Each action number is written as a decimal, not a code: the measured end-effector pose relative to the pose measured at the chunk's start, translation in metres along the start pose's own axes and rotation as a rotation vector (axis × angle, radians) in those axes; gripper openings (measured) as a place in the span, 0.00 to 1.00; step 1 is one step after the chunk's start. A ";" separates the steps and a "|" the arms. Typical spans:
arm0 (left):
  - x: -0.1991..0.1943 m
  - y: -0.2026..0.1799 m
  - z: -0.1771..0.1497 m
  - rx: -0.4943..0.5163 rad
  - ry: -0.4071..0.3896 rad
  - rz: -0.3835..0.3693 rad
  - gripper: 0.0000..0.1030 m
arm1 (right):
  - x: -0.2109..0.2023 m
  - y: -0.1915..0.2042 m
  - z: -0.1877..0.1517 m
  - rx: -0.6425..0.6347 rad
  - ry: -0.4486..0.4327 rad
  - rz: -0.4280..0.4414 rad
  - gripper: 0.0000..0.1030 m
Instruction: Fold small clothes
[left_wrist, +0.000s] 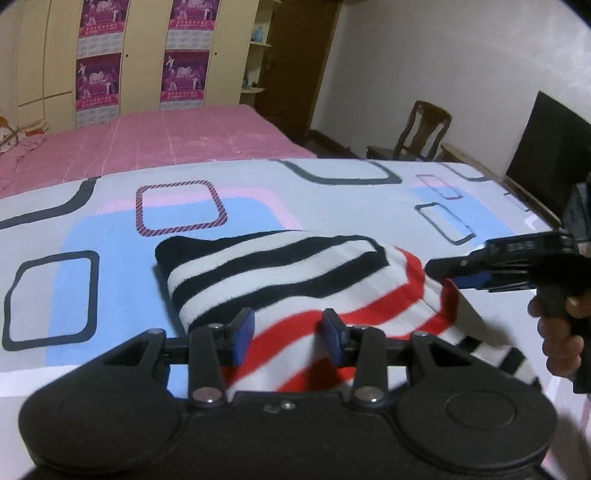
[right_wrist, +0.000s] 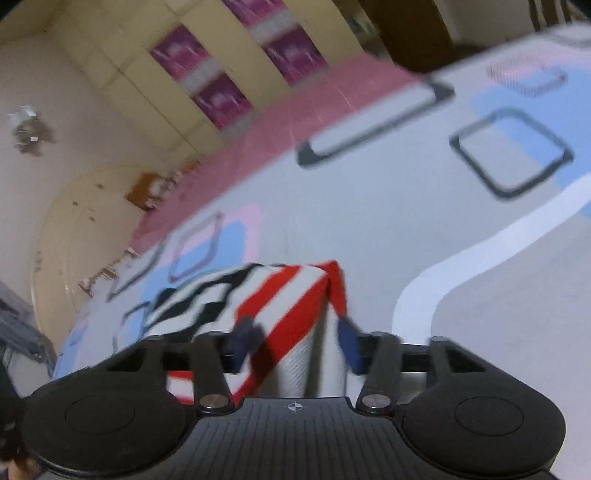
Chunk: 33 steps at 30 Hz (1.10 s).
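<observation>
Left wrist view: the striped garment (left_wrist: 295, 280) is lying on the patterned sheet (left_wrist: 332, 206), already doubled over. The black-and-white part is sitting on top of the red-and-white part, and a striped edge is trailing out at lower right. The left gripper (left_wrist: 288, 334) is standing part-open with its blue pads (left_wrist: 243, 332) straddling the near red-striped fabric. There's cloth between them, but I can't tell whether the pads are actually pressing, so I'm reading it as not clamped. The right gripper (left_wrist: 443, 271) is coming in from the right, held in a hand (left_wrist: 561, 332), with its tip at the garment's right edge. From this side its jaw gap isn't readable.

Right wrist view: blurred and tilted. The right gripper (right_wrist: 295, 343) is showing pads set apart, with a raised red-and-white fold of the garment (right_wrist: 280, 295) running up between them. One pad looks to be against the cloth and the other is sitting just beside it. That's a loose hold at best, and contact can't be confirmed through the blur. A pink bed (right_wrist: 295, 110) and a wardrobe (right_wrist: 221, 55) are sitting behind, well apart from the work.

Judgement: this looks like mid-fold, with one fold laid and both tools working the near and right edges, either tidying or setting up the next fold. The next move is calling for a firm pinch on both corners before lifting, carried over level so the stripes line up. The thick knit is likely springing back and slipping out of half-closed pads.
</observation>
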<state>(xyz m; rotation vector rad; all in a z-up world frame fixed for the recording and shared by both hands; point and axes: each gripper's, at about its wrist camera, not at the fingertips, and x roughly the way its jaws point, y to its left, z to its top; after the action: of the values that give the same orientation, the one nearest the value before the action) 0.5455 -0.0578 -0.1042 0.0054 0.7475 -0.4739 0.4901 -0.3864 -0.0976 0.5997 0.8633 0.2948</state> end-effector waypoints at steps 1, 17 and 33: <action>0.003 0.000 0.000 0.005 0.003 -0.005 0.37 | 0.004 -0.003 0.003 0.007 0.003 0.036 0.07; -0.046 -0.019 -0.017 0.050 -0.054 -0.031 0.35 | -0.056 0.038 -0.031 -0.360 -0.130 -0.101 0.47; -0.071 -0.073 -0.081 0.087 -0.006 0.070 0.18 | -0.063 0.060 -0.124 -0.776 0.008 -0.170 0.04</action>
<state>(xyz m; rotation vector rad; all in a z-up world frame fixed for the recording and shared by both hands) 0.4170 -0.0802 -0.1056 0.1106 0.7178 -0.4389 0.3533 -0.3226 -0.0845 -0.1949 0.7282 0.4431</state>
